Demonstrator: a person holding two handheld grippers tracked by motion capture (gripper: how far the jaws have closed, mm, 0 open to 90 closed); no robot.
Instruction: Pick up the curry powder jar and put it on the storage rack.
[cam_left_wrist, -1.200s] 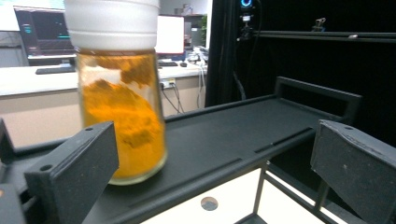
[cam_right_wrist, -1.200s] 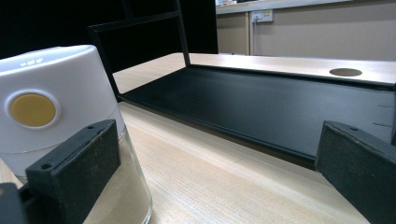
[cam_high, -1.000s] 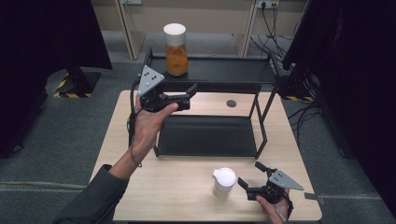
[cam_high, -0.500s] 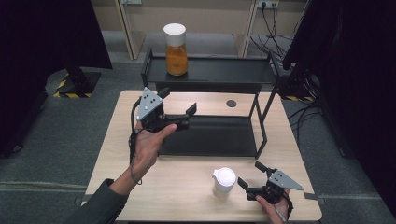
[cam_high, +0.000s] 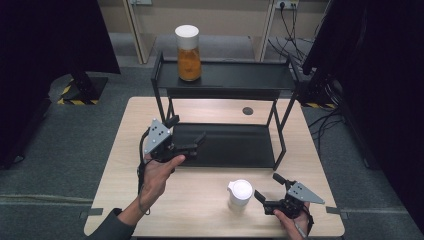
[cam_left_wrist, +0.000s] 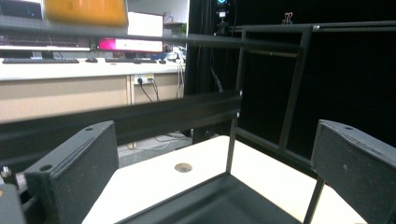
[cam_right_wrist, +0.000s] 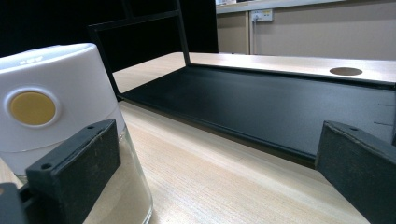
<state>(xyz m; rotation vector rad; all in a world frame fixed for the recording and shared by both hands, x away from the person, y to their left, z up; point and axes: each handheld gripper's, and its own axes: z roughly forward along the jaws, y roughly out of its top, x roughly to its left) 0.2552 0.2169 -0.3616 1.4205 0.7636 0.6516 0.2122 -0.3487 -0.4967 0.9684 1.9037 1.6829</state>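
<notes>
My left gripper (cam_high: 186, 129) is open and holds nothing; it hovers at the front left corner of the black rack's lower tray (cam_high: 235, 147), jaws pointing right. In the left gripper view the left gripper (cam_left_wrist: 210, 182) looks across that lower tray (cam_left_wrist: 219, 203), with an orange-filled jar (cam_left_wrist: 86, 11) on the shelf above. That orange jar (cam_high: 189, 52), white-lidded, stands on the top shelf (cam_high: 240, 80). Low at the front right, my right gripper (cam_high: 268, 187) is open, just right of a white-lidded jar (cam_high: 240, 194). In the right gripper view this white-lidded jar (cam_right_wrist: 51, 93) stands behind the left jaw, not between the jaws of the right gripper (cam_right_wrist: 210, 172).
The wooden table (cam_high: 200, 210) has a round hole (cam_high: 247, 111) behind the rack. The rack's thin uprights (cam_high: 280, 125) rise at its right side. Dark curtains flank the table, and cables lie on the floor at the far right.
My left gripper has come down and toward the person, from beside the rack's upper left to the lower tray's front left corner. The right gripper and white-lidded jar have stayed put.
</notes>
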